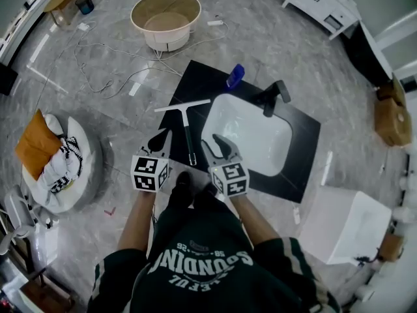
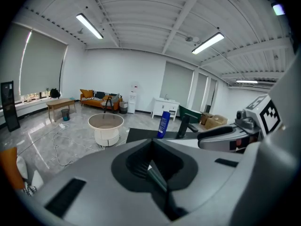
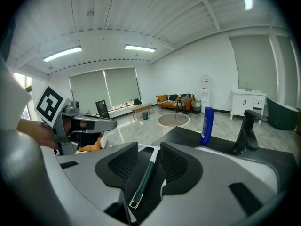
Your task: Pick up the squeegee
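Observation:
The squeegee (image 1: pixel 189 132) lies flat on the black counter (image 1: pixel 195 83), its white blade at the far end and its dark handle pointing back toward me. My left gripper (image 1: pixel 158 137) hovers just left of the handle's near end, its jaws (image 2: pixel 149 166) together with nothing in them. My right gripper (image 1: pixel 218 145) is a little to the right of the handle end, over the sink's near-left corner, and stands open. In the right gripper view the handle (image 3: pixel 143 180) shows through the gap between the jaws, untouched by the pads.
A white sink (image 1: pixel 260 149) is set into the counter right of the squeegee, with a black faucet (image 1: pixel 272 96) and a blue bottle (image 1: pixel 235 76) behind it. A round tub (image 1: pixel 166 18) and loose cables lie on the floor beyond.

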{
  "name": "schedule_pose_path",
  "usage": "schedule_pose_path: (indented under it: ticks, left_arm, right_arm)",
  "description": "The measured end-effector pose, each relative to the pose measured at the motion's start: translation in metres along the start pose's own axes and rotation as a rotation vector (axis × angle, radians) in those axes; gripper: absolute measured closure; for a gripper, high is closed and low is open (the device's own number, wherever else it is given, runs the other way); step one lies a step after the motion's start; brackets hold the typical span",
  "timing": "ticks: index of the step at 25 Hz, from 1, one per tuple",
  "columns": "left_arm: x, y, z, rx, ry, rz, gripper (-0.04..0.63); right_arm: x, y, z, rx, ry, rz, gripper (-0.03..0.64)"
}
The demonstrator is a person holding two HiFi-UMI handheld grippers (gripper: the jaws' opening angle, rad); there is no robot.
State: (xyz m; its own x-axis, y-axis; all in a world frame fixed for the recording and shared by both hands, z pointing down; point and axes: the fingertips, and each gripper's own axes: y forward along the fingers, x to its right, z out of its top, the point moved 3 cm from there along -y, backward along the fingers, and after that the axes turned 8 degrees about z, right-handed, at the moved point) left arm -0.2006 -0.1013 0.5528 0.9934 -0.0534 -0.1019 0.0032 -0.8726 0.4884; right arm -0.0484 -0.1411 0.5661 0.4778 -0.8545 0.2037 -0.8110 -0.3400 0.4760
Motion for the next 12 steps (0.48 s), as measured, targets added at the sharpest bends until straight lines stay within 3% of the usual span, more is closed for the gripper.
schedule_pose_path:
  ticks: [12]
  left_arm:
    - [-0.029,-0.006,-0.036,-0.061,-0.056,0.039,0.594]
  right_arm:
    - [-0.016,0.058,-0.025,-0.091,0.008,0.058,0.460]
